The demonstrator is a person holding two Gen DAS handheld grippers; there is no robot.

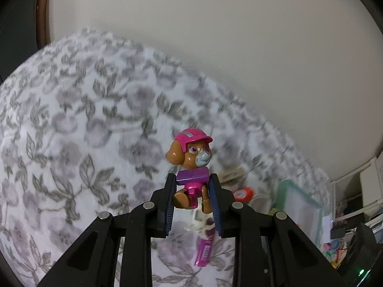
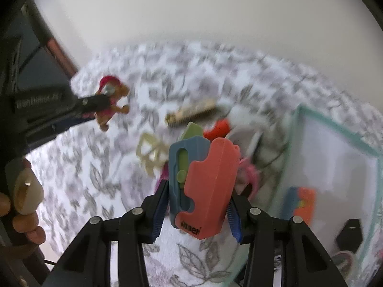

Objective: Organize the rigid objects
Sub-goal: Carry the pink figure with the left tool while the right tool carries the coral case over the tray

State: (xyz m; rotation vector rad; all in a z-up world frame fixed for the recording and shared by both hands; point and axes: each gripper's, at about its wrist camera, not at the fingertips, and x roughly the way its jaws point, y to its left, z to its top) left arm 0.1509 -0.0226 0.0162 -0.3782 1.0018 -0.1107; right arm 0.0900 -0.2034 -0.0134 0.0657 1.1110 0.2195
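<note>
My left gripper [image 1: 191, 186] is shut on a toy dog figure [image 1: 190, 165] with a pink helmet and holds it above the floral blanket [image 1: 71, 119]. The right wrist view shows that figure [image 2: 111, 105] in the left gripper [image 2: 95, 102] at the left. My right gripper [image 2: 197, 196] is shut on a coral, blue and green plastic toy cutter [image 2: 203, 181] and holds it upright above the blanket. A white bin with a teal rim [image 2: 335, 129] stands at the right and holds an orange and blue toy [image 2: 299, 203] and a black piece [image 2: 349, 235].
Loose items lie on the blanket: a tan comb [image 2: 191, 114], a cream frame piece [image 2: 152, 153], an orange object [image 2: 220, 129], a pink item [image 2: 249, 174], and a pink wrapper [image 1: 203, 248]. The bin also shows in the left wrist view [image 1: 299, 205]. A white wall is behind.
</note>
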